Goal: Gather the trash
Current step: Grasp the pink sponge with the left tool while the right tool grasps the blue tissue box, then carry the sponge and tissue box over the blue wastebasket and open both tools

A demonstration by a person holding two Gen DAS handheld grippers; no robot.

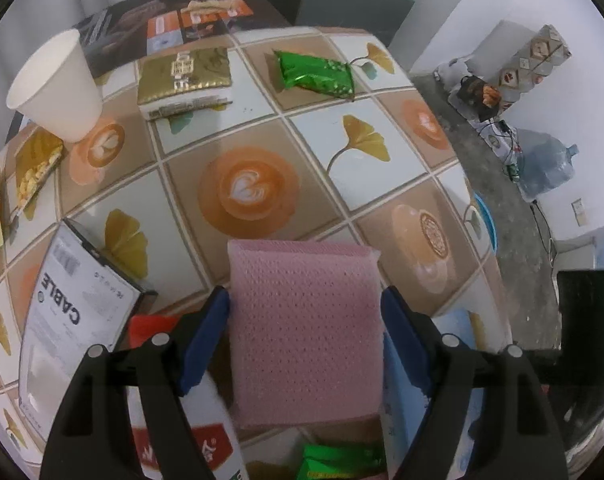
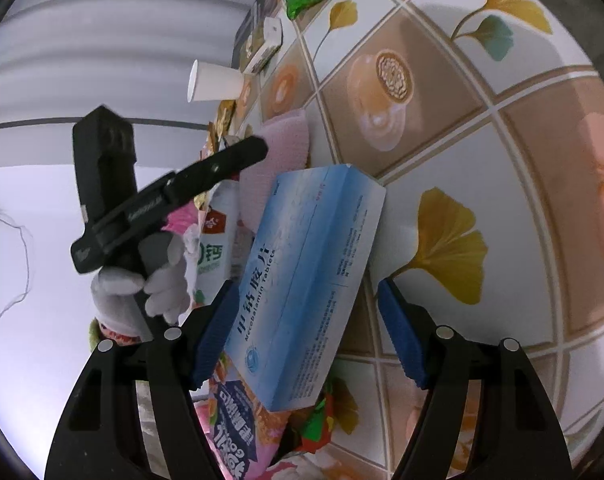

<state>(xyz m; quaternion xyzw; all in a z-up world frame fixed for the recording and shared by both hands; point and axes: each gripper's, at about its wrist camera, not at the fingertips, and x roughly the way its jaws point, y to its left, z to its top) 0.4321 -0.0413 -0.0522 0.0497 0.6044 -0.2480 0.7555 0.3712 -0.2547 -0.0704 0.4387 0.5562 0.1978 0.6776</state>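
Note:
A pink bubble-wrap pad [image 1: 306, 332] lies between the blue pads of my left gripper [image 1: 304, 294]. Its sides are straight and unpinched, and it rests on a heap of trash: a milk carton [image 1: 206, 448], a green wrapper [image 1: 338, 460] and a blue tablet box [image 1: 406, 400]. In the right wrist view the blue tablet box [image 2: 302, 280] leans on the same heap. It touches the left finger of my right gripper [image 2: 308, 284], and a gap separates it from the right finger. A gloved hand [image 2: 158, 276] holds the left gripper [image 2: 222, 164] over the pink pad [image 2: 282, 140].
On the tiled tablecloth [image 1: 382, 184] are a white paper cup [image 1: 58, 88], a gold box [image 1: 182, 80], a green snack packet [image 1: 316, 74], a "CABLE" box [image 1: 74, 312] and a yellow snack bag [image 1: 34, 172]. A water jug [image 1: 546, 168] stands on the floor beyond the table's right edge.

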